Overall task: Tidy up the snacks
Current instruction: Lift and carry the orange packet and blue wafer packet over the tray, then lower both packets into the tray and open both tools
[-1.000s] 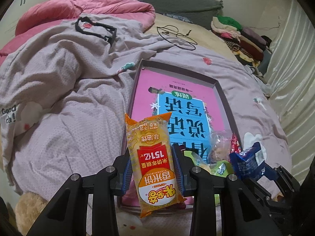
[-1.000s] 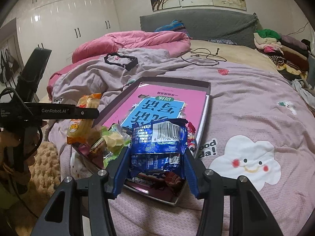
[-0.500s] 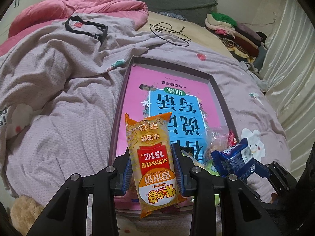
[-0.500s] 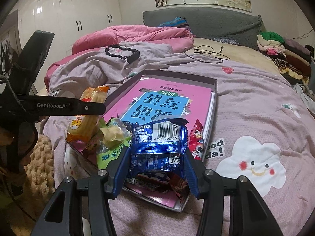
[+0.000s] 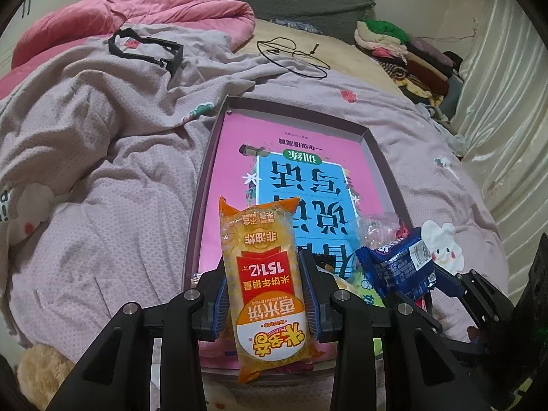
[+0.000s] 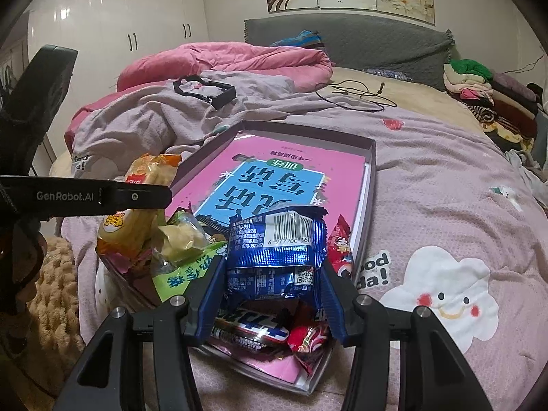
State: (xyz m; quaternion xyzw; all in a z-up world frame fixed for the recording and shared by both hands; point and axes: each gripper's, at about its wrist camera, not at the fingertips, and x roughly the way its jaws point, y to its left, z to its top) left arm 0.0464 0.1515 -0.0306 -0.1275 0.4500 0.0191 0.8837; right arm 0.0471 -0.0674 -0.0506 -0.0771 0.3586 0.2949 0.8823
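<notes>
The left gripper (image 5: 265, 294) clamps an orange rice-cracker packet (image 5: 265, 274) upright between its 2 blue pads, above the near left corner of the shallow box (image 5: 202, 185) lying on the bed (image 5: 102, 171). The right gripper (image 6: 274, 289) pinches a crumpled blue snack packet (image 6: 274, 250) over the box's near edge. Below it, in the near end of the box, lie a green packet (image 6: 181, 274), a dark bar (image 6: 250, 325) and red wrappers (image 6: 308, 337) on a pink book (image 6: 291, 171).
</notes>
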